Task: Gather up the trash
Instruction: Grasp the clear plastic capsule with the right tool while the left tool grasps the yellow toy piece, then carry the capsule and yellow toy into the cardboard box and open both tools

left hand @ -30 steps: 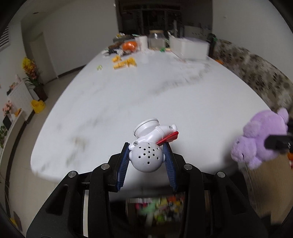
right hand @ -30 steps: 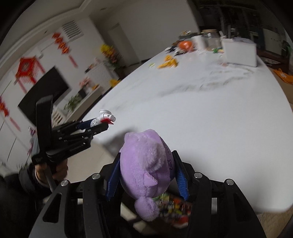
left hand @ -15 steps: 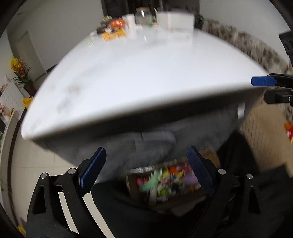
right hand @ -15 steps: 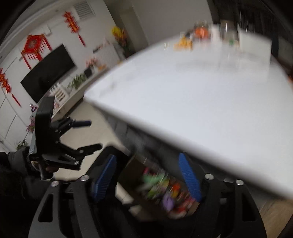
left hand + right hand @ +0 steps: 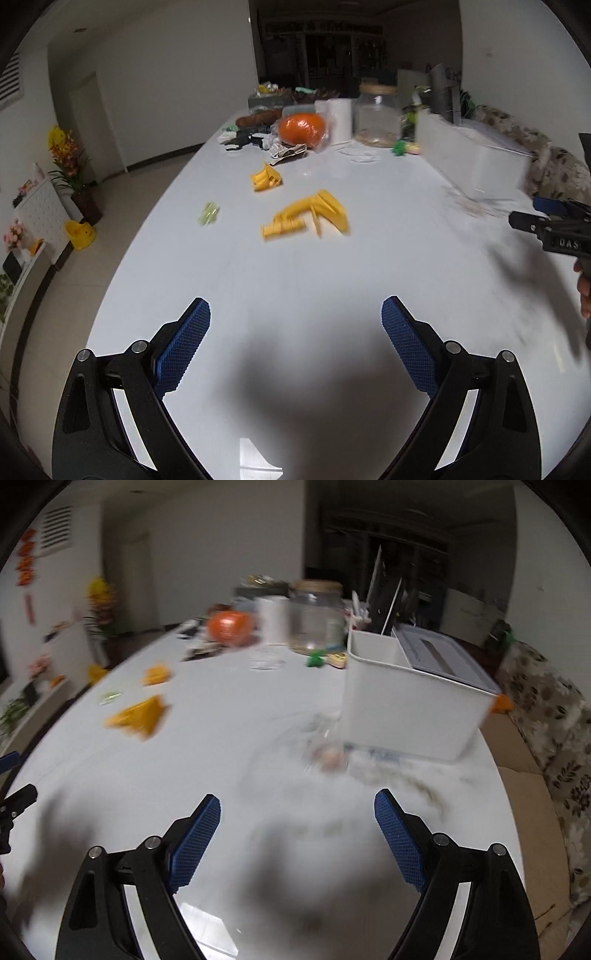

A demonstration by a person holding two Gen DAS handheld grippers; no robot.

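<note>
Hovering over the near end of the white table (image 5: 295,280) with its blue-padded jaws spread wide and nothing between them, the left gripper (image 5: 295,332) faces down the tabletop toward the scattered litter. The right gripper (image 5: 297,830) is likewise spread wide and empty above the same surface; its own view is smeared with motion blur, and in the left view it shows only as a dark tip at the right edge. Both tools being empty, the step in hand looks like the reach for the next pieces of trash. Straight ahead of the left gripper, near the middle of the table, lies a large yellow piece (image 5: 308,219), with a smaller yellow piece (image 5: 266,178) beyond it and a small pale green scrap (image 5: 208,214) off toward the left edge. Ahead of the right gripper, a small blurred roundish item (image 5: 328,757) sits just beside the base of the white bin (image 5: 410,701); what it is I cannot tell. Farther back stand a glass jar (image 5: 376,118), a white roll (image 5: 340,120) and an orange bagged object (image 5: 303,129) among clutter. The next move probably calls for carrying the left gripper forward and down so its jaws straddle the large yellow piece, then closing low against the table, since the piece lies fairly flat.
</note>
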